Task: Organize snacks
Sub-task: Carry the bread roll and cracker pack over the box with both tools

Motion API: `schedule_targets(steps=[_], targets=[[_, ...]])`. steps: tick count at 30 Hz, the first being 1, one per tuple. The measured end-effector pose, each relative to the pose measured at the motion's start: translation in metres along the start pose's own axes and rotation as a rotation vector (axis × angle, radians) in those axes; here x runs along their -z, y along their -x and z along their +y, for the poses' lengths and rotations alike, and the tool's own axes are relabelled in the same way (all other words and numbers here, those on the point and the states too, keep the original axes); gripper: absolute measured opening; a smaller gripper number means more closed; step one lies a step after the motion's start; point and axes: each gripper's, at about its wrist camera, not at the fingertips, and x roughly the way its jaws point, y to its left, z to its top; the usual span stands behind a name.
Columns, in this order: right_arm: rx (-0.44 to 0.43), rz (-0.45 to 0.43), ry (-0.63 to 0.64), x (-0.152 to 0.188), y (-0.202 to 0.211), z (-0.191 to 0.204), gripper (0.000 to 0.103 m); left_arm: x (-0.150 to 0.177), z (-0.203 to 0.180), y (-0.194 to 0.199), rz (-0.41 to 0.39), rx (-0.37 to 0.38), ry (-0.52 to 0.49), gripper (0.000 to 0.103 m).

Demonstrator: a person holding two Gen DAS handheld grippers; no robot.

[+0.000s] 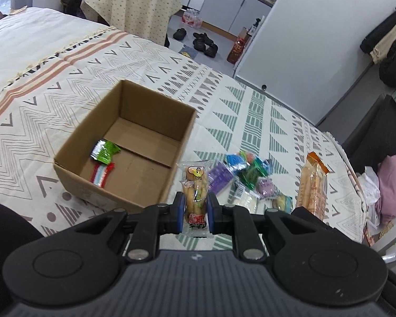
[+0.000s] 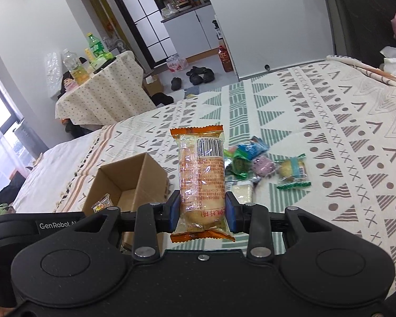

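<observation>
My left gripper [image 1: 195, 206] is shut on a clear packet of yellow snack sticks [image 1: 195, 187], held up just right of the cardboard box [image 1: 155, 97]. Inside the box lie a green packet [image 1: 105, 152] and a red-and-blue striped one [image 1: 101, 175]. My right gripper [image 2: 202, 210] is shut on an orange-edged bread packet [image 2: 201, 174], lifted above the bed; the same bread packet [image 1: 312, 185] shows at the right of the left wrist view. A pile of small snacks [image 1: 244, 174] lies on the bedspread, also seen as the snack pile [image 2: 261, 163] beyond the bread.
The box [image 2: 126, 177] sits left of the right gripper, with the left gripper's black body [image 2: 34, 224] beside it. A patterned bedspread [image 2: 330, 137] covers the bed. A cloth-covered side table with bottles [image 2: 97, 89] stands behind; shoes [image 1: 203, 41] lie on the floor.
</observation>
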Motion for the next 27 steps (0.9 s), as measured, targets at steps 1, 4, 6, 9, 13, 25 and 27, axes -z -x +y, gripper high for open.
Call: schedule_targets(steps=[1, 4, 6, 9, 13, 25, 27], targets=[[-0.003, -0.001, 0.004, 0.0, 0.0, 0.003, 0.034, -0.002, 0.003, 0.001, -0.004, -0.002, 0.004, 0.016], [-0.011, -0.001, 0.013, -0.001, -0.002, 0.013, 0.034, -0.008, 0.012, 0.004, -0.014, -0.005, 0.012, 0.016], [-0.015, 0.001, 0.023, -0.001, -0.004, 0.019, 0.034, -0.012, 0.018, 0.005, -0.016, -0.006, 0.02, 0.016], [-0.023, 0.001, 0.034, -0.003, -0.007, 0.03, 0.034, -0.017, 0.029, 0.005, -0.02, -0.007, 0.034, 0.016], [-0.033, -0.007, 0.048, -0.006, -0.011, 0.043, 0.034, -0.025, 0.042, 0.004, -0.024, -0.002, 0.055, 0.016], [-0.038, 0.013, 0.087, -0.008, -0.034, 0.077, 0.034, -0.052, 0.083, -0.007, -0.031, -0.008, 0.11, 0.016], [-0.042, 0.023, 0.097, -0.008, -0.04, 0.084, 0.034, -0.057, 0.091, -0.011, -0.028, -0.017, 0.123, 0.016]])
